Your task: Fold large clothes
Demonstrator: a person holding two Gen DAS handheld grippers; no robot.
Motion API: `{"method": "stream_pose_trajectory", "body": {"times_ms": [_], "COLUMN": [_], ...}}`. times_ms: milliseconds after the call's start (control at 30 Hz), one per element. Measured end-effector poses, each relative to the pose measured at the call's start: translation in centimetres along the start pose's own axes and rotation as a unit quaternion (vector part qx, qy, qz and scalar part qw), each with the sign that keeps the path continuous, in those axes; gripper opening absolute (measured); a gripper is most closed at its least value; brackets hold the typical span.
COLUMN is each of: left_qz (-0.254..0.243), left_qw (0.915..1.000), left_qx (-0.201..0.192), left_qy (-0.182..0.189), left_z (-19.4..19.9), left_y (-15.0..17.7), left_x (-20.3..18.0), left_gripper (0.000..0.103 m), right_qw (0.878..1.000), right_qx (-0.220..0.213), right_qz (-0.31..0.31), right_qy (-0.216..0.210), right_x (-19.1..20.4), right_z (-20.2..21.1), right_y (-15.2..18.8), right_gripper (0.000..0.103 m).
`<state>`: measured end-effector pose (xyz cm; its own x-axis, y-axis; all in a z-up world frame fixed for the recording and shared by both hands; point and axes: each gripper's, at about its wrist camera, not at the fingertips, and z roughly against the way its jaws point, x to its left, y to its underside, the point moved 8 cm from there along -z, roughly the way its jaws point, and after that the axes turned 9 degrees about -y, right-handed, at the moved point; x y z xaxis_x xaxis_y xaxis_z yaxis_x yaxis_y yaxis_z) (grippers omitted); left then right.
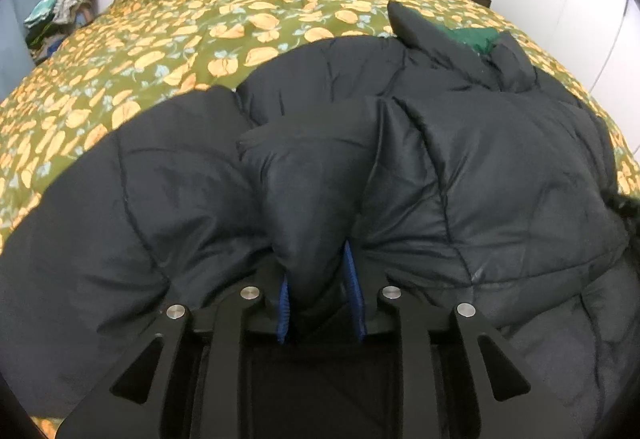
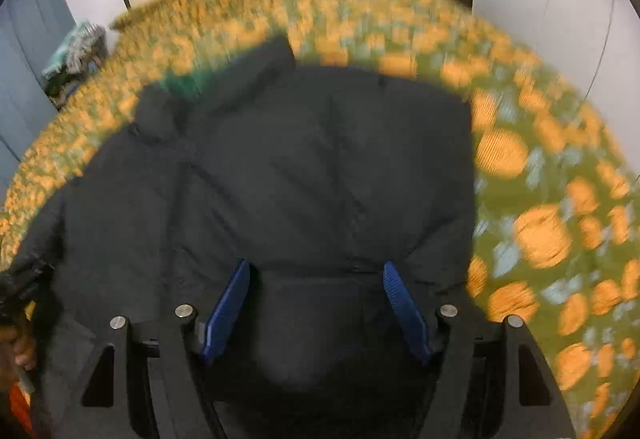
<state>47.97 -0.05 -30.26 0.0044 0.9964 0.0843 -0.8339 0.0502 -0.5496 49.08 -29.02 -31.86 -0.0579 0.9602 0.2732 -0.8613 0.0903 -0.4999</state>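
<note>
Left gripper [image 1: 318, 295] jaws pinch a black jacket [image 1: 460, 167] fold — right gripper [image 2: 316, 303] jaws spread, blurred.

My left gripper [image 1: 320, 299] and right gripper [image 2: 316, 311] share black angular frames, round silver screws and ribbed blue finger pads [image 2: 226, 311].

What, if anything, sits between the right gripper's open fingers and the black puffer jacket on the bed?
Nothing visible. The right gripper is open directly over the black puffer jacket, only jacket fabric showing between its blue pads. The floral bedspread beside the jacket is bare in this blurred view.
</note>
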Motion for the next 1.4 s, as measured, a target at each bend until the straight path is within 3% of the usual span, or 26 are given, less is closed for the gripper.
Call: {"method": "stream_pose_trajectory", "body": {"times_ms": [167,300,467,600,800,1000,1267,1400], "left_qz": [0.002,0.0,0.004,0.005,-0.001,-0.005,-0.006,-0.012], "left_qw": [1.0,1.0,0.9999,0.9999,1.0,0.9999,0.9999,0.9998], "left_qx": [-0.002,-0.003,-0.003,-0.001,-0.008,-0.01,-0.012,-0.012], "left_qy": [0.004,0.007,0.01,0.012,0.004,-0.001,-0.003,-0.01], "left_z": [-0.4,-0.4,-0.7,-0.6,-0.7,-0.7,-0.7,-0.6], "left_y": [0.2,0.3,0.5,0.6,0.7,0.8,0.8,0.8], "left_x": [-0.1,-0.1,-0.2,-0.2,-0.3,-0.3,-0.3,-0.5], "left_gripper": [0.025,0.025,0.025,0.025,0.026,0.026,0.026,0.026], "right_qw": [0.999,0.998,0.999,0.998,0.999,0.999,0.998,0.996], "right_qx": [0.029,0.07,-0.039,-0.056,0.003,0.015,0.05,0.083], "right_qz": [0.012,0.007,0.007,-0.024,-0.04,-0.029,0.029,0.014], "right_qy": [0.015,0.007,0.009,0.001,0.009,0.016,-0.023,-0.012], "right_x": [-0.2,0.0,-0.5,-2.6,-4.3,-3.8,0.5,-0.5], "right_z": [-2.1,-1.1,3.7,1.7,-4.6,-2.6,3.7,1.3], "right_y": [0.9,-0.4,-6.5,-8.8,-6.5,-6.3,0.2,3.1], "right_gripper": [0.07,0.07,0.07,0.07,0.07,0.07,0.07,0.07]}}
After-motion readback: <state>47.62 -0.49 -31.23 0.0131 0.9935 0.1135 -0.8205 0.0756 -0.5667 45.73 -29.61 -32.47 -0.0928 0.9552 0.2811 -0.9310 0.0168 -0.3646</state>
